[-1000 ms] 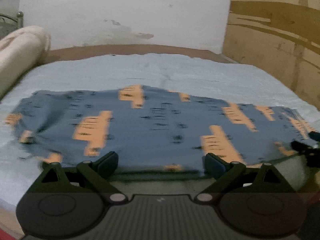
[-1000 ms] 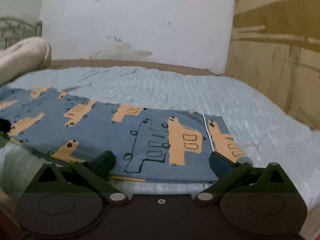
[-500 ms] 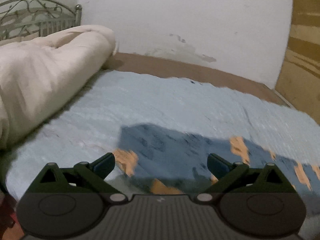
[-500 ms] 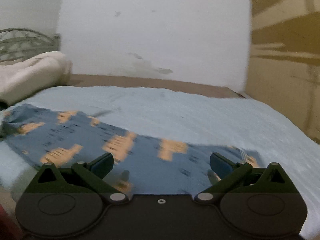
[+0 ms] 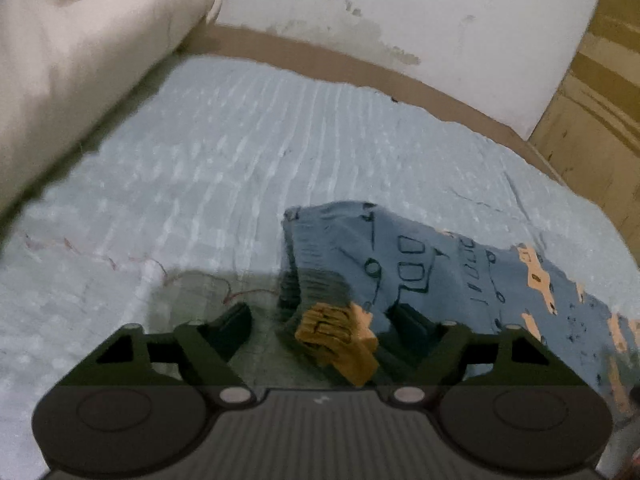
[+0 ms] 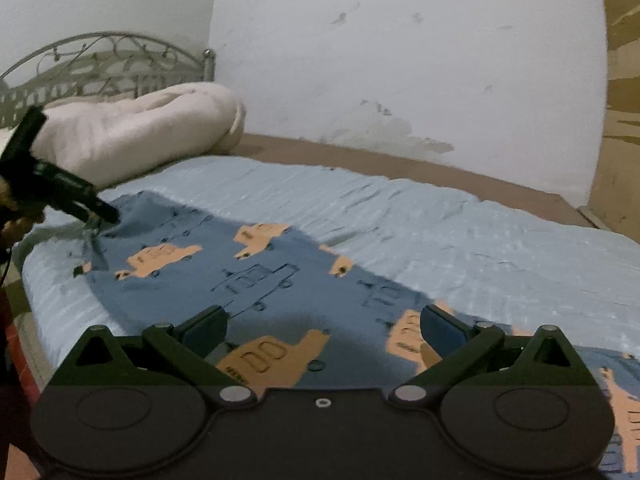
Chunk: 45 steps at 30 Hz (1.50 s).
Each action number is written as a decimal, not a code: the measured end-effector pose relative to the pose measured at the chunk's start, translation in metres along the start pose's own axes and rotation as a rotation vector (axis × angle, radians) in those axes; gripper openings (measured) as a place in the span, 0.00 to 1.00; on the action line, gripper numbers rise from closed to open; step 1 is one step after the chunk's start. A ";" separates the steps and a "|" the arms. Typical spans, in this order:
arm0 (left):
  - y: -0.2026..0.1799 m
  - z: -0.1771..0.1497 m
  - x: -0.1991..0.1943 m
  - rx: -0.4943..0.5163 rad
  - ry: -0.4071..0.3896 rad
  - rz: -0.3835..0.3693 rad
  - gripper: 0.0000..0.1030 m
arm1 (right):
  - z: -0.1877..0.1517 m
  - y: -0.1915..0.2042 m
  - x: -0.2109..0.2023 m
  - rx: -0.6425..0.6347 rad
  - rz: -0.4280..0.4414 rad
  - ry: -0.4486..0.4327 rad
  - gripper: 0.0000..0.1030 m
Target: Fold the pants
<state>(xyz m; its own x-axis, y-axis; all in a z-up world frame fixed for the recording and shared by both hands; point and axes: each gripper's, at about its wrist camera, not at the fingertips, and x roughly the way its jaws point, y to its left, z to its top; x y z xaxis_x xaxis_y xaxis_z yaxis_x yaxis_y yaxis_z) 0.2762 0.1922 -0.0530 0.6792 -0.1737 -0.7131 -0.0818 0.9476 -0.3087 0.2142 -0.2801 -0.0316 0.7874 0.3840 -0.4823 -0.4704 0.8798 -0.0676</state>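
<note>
Now, from my left wrist, my left tongs (image 5: 316, 326) stand open around the bunched end of the blue truck-print cotton pants (image 5: 420, 264) on the pale blue bed sheet (image 5: 240, 152). From my right wrist, my right tongs (image 6: 324, 326) hang open over the pants (image 6: 256, 264), spread flat, near a cream rolled blanket (image 6: 140, 128).

Pants (image 6: 280, 280) right end cut off by frame edge.

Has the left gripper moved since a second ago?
Yes. The left gripper swung left along the pants toward the rolled blanket, now at their end.
</note>
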 end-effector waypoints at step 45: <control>-0.078 0.014 0.038 0.297 -0.126 0.546 0.92 | 0.071 0.041 0.169 -0.052 -0.003 0.175 0.99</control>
<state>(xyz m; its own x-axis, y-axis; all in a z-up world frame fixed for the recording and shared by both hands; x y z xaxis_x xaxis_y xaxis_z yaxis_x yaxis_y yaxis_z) 0.3191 0.1155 -0.0472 0.6788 0.3719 -0.6331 -0.2474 0.9277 0.2797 0.3563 -0.1591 -0.0534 0.7098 0.3229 -0.6260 -0.4918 0.8634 -0.1123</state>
